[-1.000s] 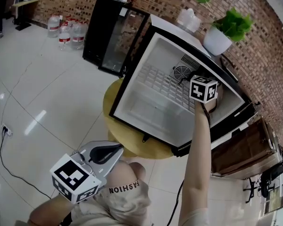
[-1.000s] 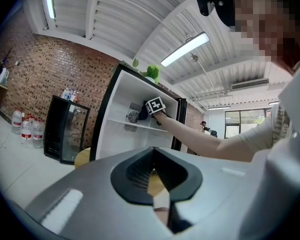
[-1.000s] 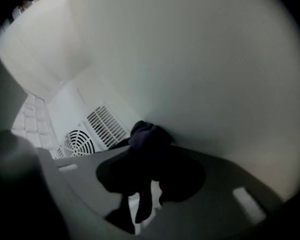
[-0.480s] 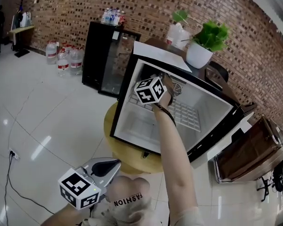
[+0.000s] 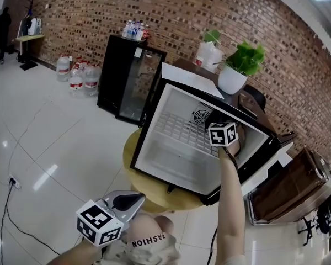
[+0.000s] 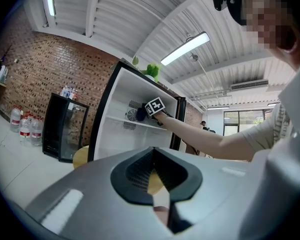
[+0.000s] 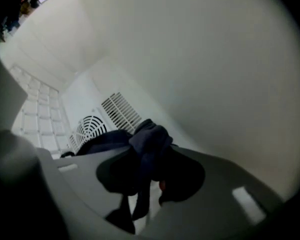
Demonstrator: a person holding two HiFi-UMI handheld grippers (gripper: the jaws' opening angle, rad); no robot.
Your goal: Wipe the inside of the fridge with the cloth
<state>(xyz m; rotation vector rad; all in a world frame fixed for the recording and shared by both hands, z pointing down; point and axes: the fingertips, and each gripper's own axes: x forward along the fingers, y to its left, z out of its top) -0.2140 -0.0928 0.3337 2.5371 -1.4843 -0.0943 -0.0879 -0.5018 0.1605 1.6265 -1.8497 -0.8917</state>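
The small white-lined fridge (image 5: 171, 159) stands open on a round yellow table (image 5: 154, 189). My right gripper (image 5: 218, 119) reaches deep inside it, on the right by the round fan vent (image 5: 201, 116). It is shut on a dark blue cloth (image 7: 145, 144), which bunches out of the jaws against the back wall just right of the fan vent (image 7: 90, 129). The wire shelf (image 7: 35, 114) lies to the left. My left gripper (image 5: 133, 199) hangs low, outside the fridge and over my knee, shut with nothing in it. It points level toward the fridge (image 6: 115, 129).
A black glass-door cooler (image 5: 129, 79) stands behind the fridge, with water bottles (image 5: 74, 73) on the floor at its left. A potted plant (image 5: 240, 65) sits on the fridge top. A wooden cabinet (image 5: 287, 186) is at the right and a cable (image 5: 11, 203) crosses the tiled floor.
The right gripper swept with the cloth from the fridge's right side to its upper left, then came back to the right beside the fan. The left gripper stayed where it was.
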